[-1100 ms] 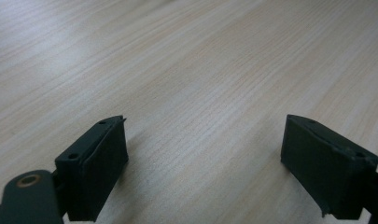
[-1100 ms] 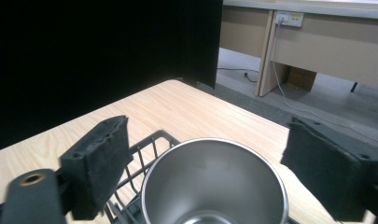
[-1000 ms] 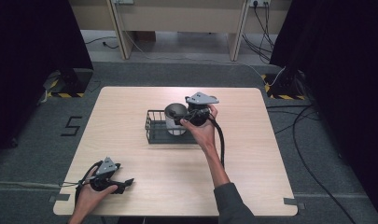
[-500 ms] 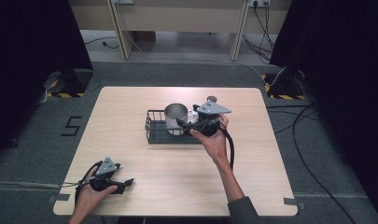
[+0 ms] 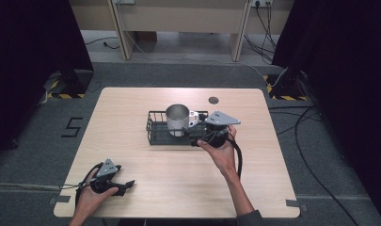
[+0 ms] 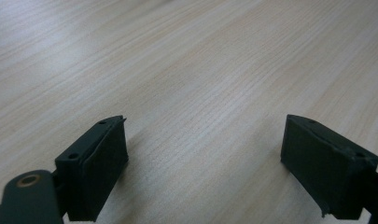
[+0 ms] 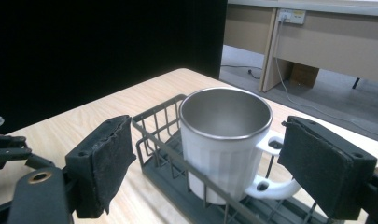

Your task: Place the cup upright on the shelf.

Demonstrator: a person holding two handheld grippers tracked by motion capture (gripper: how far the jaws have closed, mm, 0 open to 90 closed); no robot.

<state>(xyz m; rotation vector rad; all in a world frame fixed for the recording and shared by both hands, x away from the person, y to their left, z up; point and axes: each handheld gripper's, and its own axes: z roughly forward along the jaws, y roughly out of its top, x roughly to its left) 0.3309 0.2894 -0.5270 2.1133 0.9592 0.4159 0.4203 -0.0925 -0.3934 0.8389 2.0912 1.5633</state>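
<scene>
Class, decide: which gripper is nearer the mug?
Right. The right gripper sits beside the mug in the wire basket; the left gripper rests far off at the table's near edge.

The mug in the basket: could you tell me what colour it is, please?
The mug is white outside with a silvery metal lining; the right gripper view shows it best.
</scene>
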